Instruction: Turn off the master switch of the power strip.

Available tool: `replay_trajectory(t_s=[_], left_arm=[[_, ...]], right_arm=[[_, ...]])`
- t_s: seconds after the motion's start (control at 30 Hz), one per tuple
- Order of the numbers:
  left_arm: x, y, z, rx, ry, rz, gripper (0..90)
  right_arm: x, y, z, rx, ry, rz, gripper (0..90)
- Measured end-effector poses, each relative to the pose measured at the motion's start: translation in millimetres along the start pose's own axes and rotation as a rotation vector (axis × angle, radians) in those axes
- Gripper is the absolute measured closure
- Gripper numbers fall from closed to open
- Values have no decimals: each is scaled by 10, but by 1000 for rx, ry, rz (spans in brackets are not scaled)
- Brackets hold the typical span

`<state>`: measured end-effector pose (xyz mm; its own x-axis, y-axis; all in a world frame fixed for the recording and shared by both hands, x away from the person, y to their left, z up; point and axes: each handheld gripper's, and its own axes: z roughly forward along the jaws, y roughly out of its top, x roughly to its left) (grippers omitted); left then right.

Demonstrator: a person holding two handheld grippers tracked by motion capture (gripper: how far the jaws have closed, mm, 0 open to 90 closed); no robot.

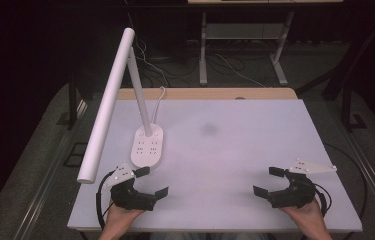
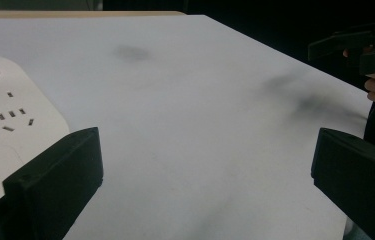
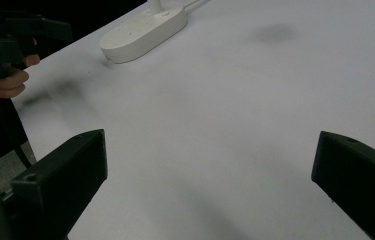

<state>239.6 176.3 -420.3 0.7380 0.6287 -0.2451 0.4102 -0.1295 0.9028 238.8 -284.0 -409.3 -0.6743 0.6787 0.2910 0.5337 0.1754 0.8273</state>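
Scene: white rectangular counter (image 1: pixel 235 165), bare across the middle, one faint grey smudge (image 1: pixel 208 129) toward 12 o'clock.
Lamp: white plastic desk lamp with an oval socket base (image 1: pixel 148 146) at 10 o'clock on the counter; long tube head (image 1: pixel 106 107) slanting out past the left edge.
Left gripper (image 1: pixel 154 181): low at 7 o'clock, just beside the near end of the lamp base, apart from it; fingers spread wide, nothing between them.
Right gripper (image 1: pixel 269 181): low at 5 o'clock, well apart from the lamp; fingers equally wide, holding nothing.
Step in hand: likely a reach for the lamp base – left gripper nearest.
Doing it well: swing the left fingers toward 11 o'clock, straddle the narrow width of the base, stay under the tube head – close only once both fingers flank the plastic. Hold the right gripper clear, ready to steady the post (image 1: pixel 140 95).
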Motion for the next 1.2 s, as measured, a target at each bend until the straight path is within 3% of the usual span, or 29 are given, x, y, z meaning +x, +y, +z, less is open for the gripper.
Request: replay_trajectory(t_s=[0.57, 1.2], left_arm=[[1, 9, -12, 5, -1, -8, 0], [-21, 66, 2, 85, -4, 26, 0]], right_arm=[[6, -18, 12, 8, 13, 6, 6], [6, -32, -2, 19, 14, 14, 7]])
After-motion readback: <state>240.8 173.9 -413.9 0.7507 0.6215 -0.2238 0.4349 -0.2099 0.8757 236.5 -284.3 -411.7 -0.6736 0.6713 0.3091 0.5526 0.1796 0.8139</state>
